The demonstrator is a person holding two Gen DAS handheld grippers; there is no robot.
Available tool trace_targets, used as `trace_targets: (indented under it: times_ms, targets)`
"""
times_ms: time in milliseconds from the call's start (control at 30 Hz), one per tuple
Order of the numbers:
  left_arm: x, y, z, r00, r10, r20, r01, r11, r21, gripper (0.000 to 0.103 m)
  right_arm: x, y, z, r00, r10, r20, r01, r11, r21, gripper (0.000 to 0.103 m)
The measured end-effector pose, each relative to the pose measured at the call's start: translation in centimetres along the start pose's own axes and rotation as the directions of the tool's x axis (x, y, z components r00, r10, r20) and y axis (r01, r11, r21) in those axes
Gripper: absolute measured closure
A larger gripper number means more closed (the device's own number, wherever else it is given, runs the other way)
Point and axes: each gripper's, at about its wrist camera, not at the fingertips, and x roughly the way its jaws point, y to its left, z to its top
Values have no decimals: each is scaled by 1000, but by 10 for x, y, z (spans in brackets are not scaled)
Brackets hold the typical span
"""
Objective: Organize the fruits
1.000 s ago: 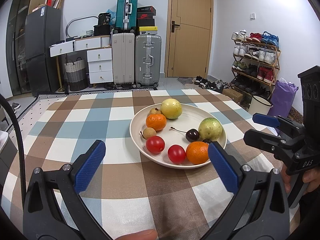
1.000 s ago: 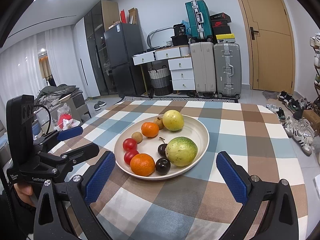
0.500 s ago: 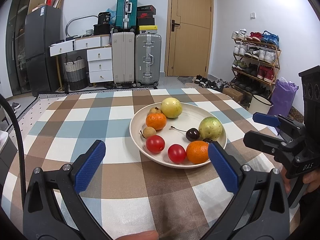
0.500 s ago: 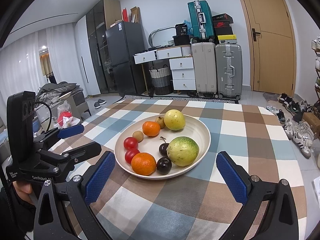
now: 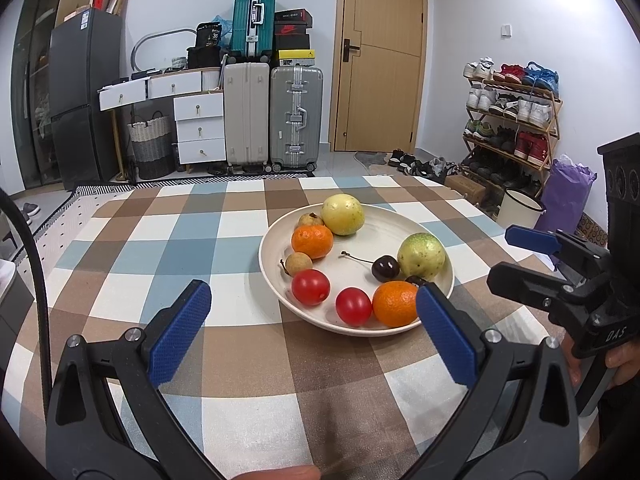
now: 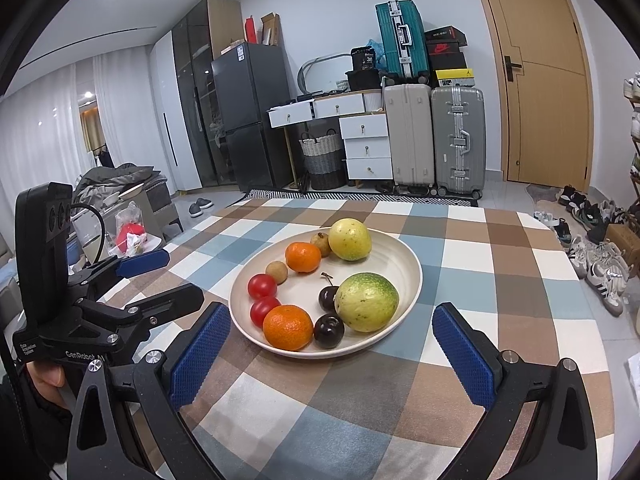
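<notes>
A cream plate [image 5: 384, 228] [image 6: 404, 256] on the checked tablecloth holds two oranges [image 5: 394, 303] [image 5: 312, 241], two red tomatoes [image 5: 310, 286] [image 5: 353, 306], a green-yellow fruit [image 5: 421, 256] [image 6: 366, 302], a yellow fruit [image 5: 343, 214], dark cherries [image 5: 385, 268] [image 6: 329, 330] and two small brown fruits [image 5: 298, 263]. My left gripper [image 5: 312, 332] is open and empty, just short of the plate's near rim. My right gripper [image 6: 330, 350] is open and empty, at the plate's near side. Each gripper shows in the other's view: the right [image 5: 516, 256], the left [image 6: 160, 280].
The checked tablecloth [image 5: 224, 248] covers the table. Beyond the far edge stand suitcases [image 5: 296, 116], white drawers [image 5: 200, 128], a fridge [image 5: 80, 96], a door [image 5: 380, 56] and a shoe rack [image 5: 512, 120]. Shoes [image 6: 600, 264] lie on the floor to the right.
The right wrist view has shifted slightly, with the plate sitting a touch further right in it. The left gripper and the fruits have not visibly moved.
</notes>
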Motion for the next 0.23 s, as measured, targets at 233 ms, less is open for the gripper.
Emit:
trace_targets:
  times_ms: [233]
  targets:
    - [0,-1,0,1000,1,-3,-1,1000,3,1,5,-2,-1,1000,4,-8,-4,1000,0,0]
